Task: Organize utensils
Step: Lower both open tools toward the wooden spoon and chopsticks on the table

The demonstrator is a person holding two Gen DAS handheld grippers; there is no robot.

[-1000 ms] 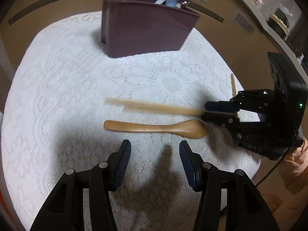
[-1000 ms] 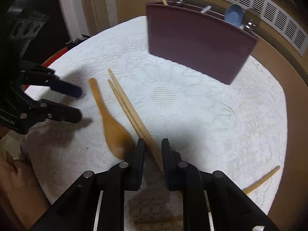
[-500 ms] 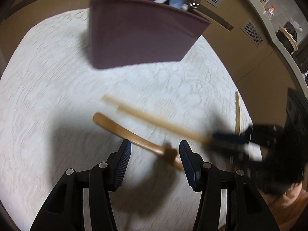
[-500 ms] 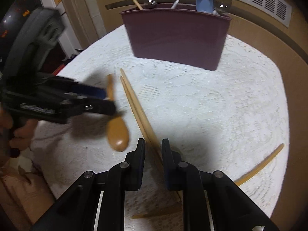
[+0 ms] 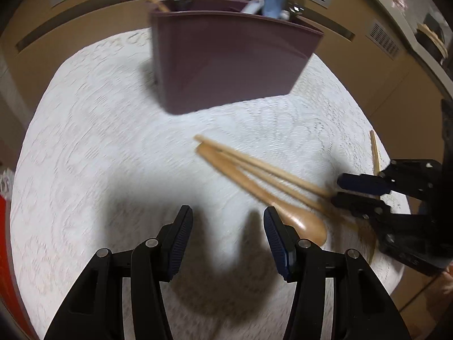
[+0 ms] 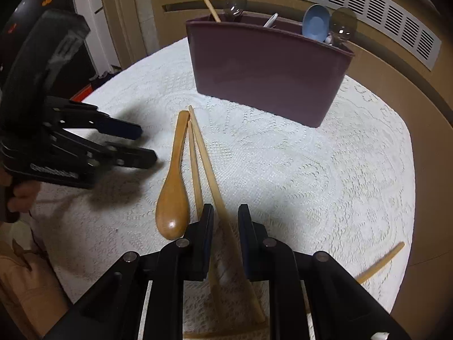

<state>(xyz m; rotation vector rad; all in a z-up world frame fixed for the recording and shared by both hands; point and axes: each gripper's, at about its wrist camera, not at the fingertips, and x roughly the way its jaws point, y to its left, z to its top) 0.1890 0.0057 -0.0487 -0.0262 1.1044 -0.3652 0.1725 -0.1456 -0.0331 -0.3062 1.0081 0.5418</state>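
A pair of wooden chopsticks [image 6: 202, 153] lies on the white lace cloth and runs back between the narrow jaws of my right gripper [image 6: 225, 218], which is shut on them near their thick ends. A wooden spoon [image 6: 172, 198] lies just left of them, its handle tip touching theirs. In the left wrist view the spoon [image 5: 300, 223] lies by the right finger of my left gripper [image 5: 228, 226], which is open and holds nothing. The right gripper [image 5: 339, 191] shows there at the right. The purple utensil holder [image 6: 266, 70] stands behind.
The holder [image 5: 226, 62] holds spoons and a stick. A loose wooden stick [image 6: 379, 263] lies near the table's right edge, another piece at the near edge. A hand [image 6: 19, 195] and a peach sleeve are at the left. A vented wall runs behind the round table.
The spoon's handle has swung toward the chopsticks and now meets their tips. The left gripper passed over the spoon and now sits to its left. The right gripper kept its hold.
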